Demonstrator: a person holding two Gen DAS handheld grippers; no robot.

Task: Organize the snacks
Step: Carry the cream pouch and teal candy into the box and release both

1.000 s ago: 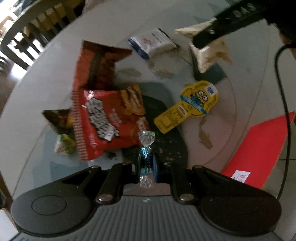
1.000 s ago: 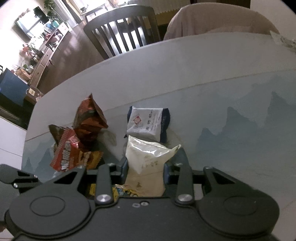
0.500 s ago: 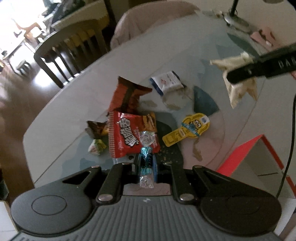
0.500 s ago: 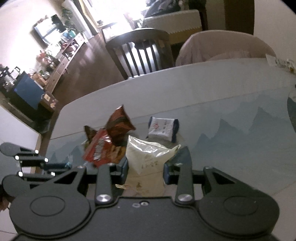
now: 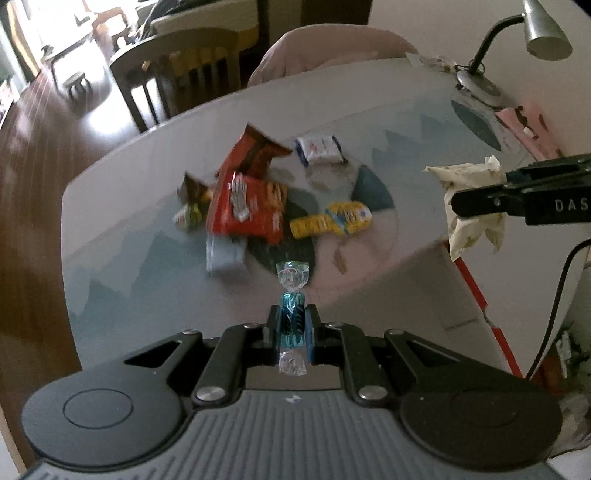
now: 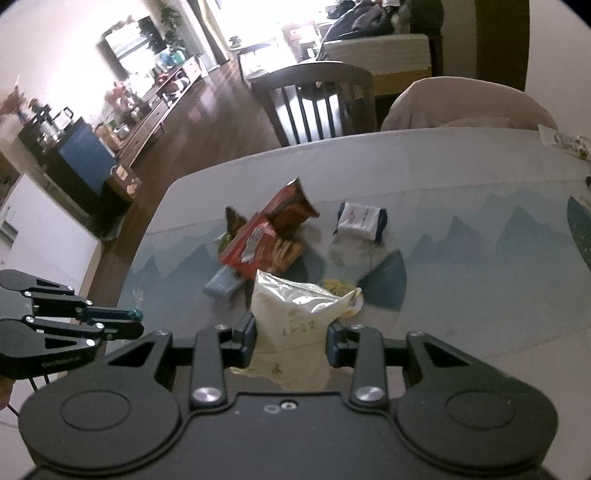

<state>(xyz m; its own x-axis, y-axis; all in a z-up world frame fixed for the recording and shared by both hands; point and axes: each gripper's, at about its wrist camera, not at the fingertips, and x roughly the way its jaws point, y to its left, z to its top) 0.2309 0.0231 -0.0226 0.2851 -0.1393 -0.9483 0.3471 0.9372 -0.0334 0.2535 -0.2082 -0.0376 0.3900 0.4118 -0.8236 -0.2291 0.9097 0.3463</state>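
My left gripper (image 5: 293, 326) is shut on a small blue wrapped candy (image 5: 292, 280), held high above the table. In the right wrist view my right gripper (image 6: 291, 338) is shut on a cream snack bag (image 6: 295, 317). That bag (image 5: 469, 221) also hangs at the right of the left wrist view. The left gripper (image 6: 136, 321) shows at the left edge of the right wrist view. A heap remains on the table (image 5: 147, 221): a red bag (image 5: 251, 206), a dark red bag (image 5: 255, 155), a white-and-blue packet (image 5: 319, 147) and a yellow packet (image 5: 332, 221).
A red-rimmed box (image 5: 480, 302) stands by the table's near right corner, below the right gripper. A desk lamp (image 5: 546, 33) is at the far right. A dark chair (image 6: 314, 103) and a covered chair (image 6: 469, 103) stand behind the table. A cable (image 5: 554, 314) hangs at the right.
Both grippers have risen with their loads still gripped. The snack heap now looks smaller and farther below. The red box's rim has shifted under the right gripper.
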